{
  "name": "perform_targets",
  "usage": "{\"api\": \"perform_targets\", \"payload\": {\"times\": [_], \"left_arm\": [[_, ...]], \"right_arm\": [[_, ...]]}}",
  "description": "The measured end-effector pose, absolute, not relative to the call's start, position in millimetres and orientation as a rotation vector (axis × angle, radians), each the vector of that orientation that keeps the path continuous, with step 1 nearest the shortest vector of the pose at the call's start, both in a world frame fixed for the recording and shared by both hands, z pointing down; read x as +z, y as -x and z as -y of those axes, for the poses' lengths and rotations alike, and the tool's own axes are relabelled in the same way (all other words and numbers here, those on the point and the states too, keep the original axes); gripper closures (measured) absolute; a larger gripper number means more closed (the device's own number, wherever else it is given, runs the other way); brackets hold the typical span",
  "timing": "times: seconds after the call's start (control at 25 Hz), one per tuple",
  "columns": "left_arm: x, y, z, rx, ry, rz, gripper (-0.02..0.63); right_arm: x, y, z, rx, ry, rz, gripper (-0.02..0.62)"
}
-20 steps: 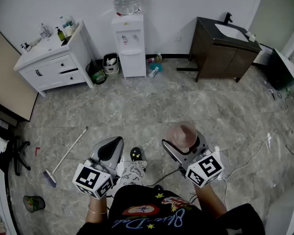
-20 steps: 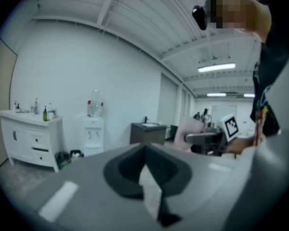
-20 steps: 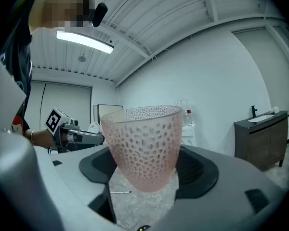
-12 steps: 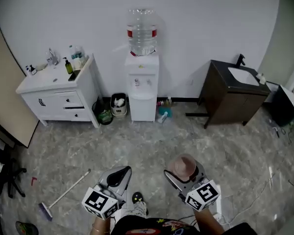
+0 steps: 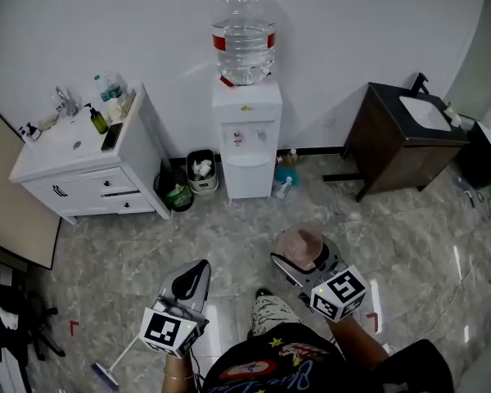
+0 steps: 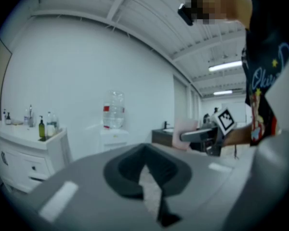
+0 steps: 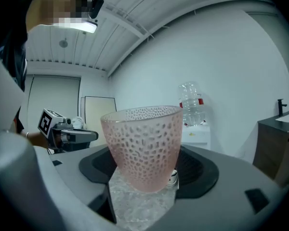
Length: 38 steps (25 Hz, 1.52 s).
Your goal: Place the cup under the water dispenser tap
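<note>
A pink dimpled cup [image 7: 143,146] stands upright between the jaws of my right gripper [image 5: 304,256], which is shut on it; the same cup [image 5: 299,245] shows in the head view above the grey floor. The white water dispenser [image 5: 248,137] with a clear bottle [image 5: 243,35] on top stands against the far wall, well ahead of the cup; its two small taps [image 5: 250,136] sit over a recess. My left gripper [image 5: 194,274] is held low at the left, jaws shut with nothing in them. The left gripper view shows the dispenser [image 6: 113,136] far off.
A white sink cabinet [image 5: 86,166] with bottles stands left of the dispenser. Two bins [image 5: 188,183] sit between them. A dark vanity [image 5: 407,142] is at the right. Spray bottles [image 5: 284,178] lie by the dispenser's foot. A broom [image 5: 108,372] lies on the marble floor at the lower left.
The view has lifted and closed in on the dispenser, which now looks larger and nearer. Both grippers keep their pose, the cup still in the right one.
</note>
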State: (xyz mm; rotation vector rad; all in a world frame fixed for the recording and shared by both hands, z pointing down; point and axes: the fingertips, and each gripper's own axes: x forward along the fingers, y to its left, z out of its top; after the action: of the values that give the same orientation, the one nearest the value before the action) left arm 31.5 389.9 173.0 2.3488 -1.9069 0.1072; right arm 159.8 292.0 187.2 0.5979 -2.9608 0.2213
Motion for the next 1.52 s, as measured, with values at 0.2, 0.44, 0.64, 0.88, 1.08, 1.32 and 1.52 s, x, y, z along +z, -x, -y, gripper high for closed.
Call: {"api": "perform_targets", "payload": {"times": [0.2,0.44,0.64,0.88,1.08,1.32,1.52], "left_arm": [[207,56,-293,0.069,-2.302,1.895,0.614],[220,129,-134,0.138,-2.403,1.789,0.614],[296,183,-24,0.241,-2.355,1.782,0.614],[424,182,66,0.193,-2.342,1.606,0.614],[499,184,93,0.195,-2.244,1.568,0.614],[545,198,90,0.223,-2.193,1.500,0.614],[553,212,94,0.247,-2.194,1.487,0.614]], "right_arm": [[247,-100,-177,0.314,-0.755,2.878,0.258],[297,-36,-20,0.343,-0.973,2.771,0.258],[348,20,81,0.243,-1.092,2.766,0.258],[465,47,166,0.273,-1.142,2.688,0.258],[570,47,222,0.327,-1.270,2.549,0.258],[646,67,264,0.325,-1.258,2.493,0.258],[667,67,281,0.347,-1.296,2.467,0.258]]}}
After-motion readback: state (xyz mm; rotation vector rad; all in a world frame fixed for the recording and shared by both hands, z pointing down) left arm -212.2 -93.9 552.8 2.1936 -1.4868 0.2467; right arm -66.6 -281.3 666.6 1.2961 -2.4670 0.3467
